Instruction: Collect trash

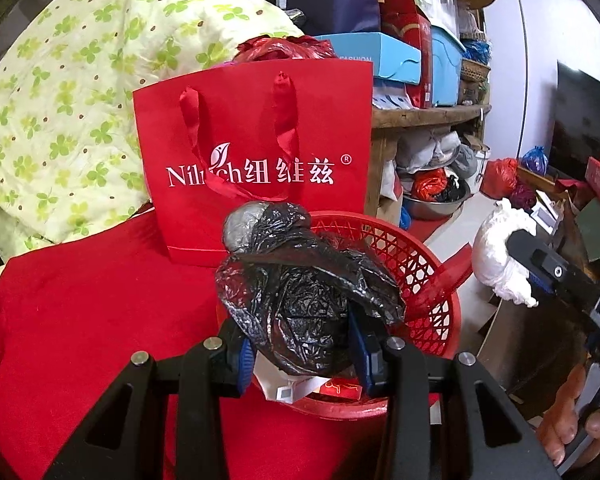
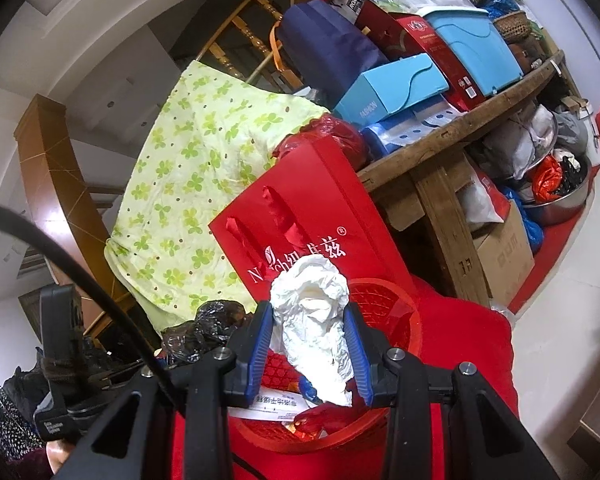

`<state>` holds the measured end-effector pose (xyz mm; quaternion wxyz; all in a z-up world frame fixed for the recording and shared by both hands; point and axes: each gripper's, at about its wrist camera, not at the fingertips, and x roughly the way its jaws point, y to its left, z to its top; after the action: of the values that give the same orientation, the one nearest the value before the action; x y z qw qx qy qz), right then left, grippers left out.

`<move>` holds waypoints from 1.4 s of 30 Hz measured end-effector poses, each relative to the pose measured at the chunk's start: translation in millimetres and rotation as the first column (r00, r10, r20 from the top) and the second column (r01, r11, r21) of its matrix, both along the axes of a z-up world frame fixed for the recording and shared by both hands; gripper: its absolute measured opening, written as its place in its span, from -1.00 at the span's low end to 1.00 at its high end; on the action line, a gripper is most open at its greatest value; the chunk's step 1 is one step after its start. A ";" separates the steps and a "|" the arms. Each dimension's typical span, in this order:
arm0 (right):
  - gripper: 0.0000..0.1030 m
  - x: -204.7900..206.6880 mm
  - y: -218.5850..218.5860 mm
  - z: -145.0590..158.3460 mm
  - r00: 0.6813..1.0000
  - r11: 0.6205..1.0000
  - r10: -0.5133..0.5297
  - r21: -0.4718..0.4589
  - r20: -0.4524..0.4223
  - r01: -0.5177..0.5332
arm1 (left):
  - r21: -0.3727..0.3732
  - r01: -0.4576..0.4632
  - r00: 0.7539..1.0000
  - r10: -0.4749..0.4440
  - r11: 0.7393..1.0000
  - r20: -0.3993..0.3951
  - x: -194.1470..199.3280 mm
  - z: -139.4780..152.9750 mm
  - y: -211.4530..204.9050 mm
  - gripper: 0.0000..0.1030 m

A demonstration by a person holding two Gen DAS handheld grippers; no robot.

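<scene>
black bag wad (image 1: pixel 300 300) | white paper wad (image 2: pixel 316 328) | both crumpled, above red basket (image 1: pixel 432 264)

Right claw (image 2: pixel 311 354) — crumpled white tissue (image 2: pixel 314 328) clamped, above red basket (image 2: pixel 396 308)

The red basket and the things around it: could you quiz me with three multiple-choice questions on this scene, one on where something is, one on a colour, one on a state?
1. Where does the red paper bag stand?
A. behind the red basket
B. inside it
C. under it

2. What colour is the crumpled wad in the right gripper?
A. black
B. white
C. green

3. What is the left gripper doing?
A. hanging empty
B. gripping the basket's rim
C. holding a black plastic bag

Answers:
1. A, the bag rises beyond the basket's far rim.
2. B, white crinkled material sits between the blue pads.
3. C, black film bulges between its fingers.
</scene>
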<state>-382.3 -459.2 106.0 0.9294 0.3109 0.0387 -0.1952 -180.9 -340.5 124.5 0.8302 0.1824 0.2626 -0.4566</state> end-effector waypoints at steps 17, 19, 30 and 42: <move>-0.22 17.0 -15.6 -13.4 0.999 0.999 0.008 0.042 -0.043 -0.006 | 0.014 -0.024 0.999 0.024 1.000 0.039 9.1 -10.0 -4.2 0.30; -0.22 18.9 -14.2 -13.9 0.999 0.999 0.011 0.043 -0.047 -0.009 | 0.017 -0.041 0.998 0.040 0.999 0.052 10.8 -9.0 -0.3 0.35; -0.22 33.6 -4.8 -12.8 0.996 0.999 0.039 0.031 -0.075 -0.037 | 0.026 -0.196 0.975 0.192 0.980 0.113 28.4 -8.4 62.8 0.57; -0.04 76.5 9.9 -18.6 0.983 0.997 0.072 0.013 -0.171 -0.071 | 0.015 -0.302 0.947 0.298 0.953 0.124 34.0 -3.1 109.0 0.59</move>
<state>-305.8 -449.3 87.4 0.9280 0.2946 0.1300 -0.1876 -146.9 -231.5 121.4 0.9010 0.1815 0.2444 -0.3089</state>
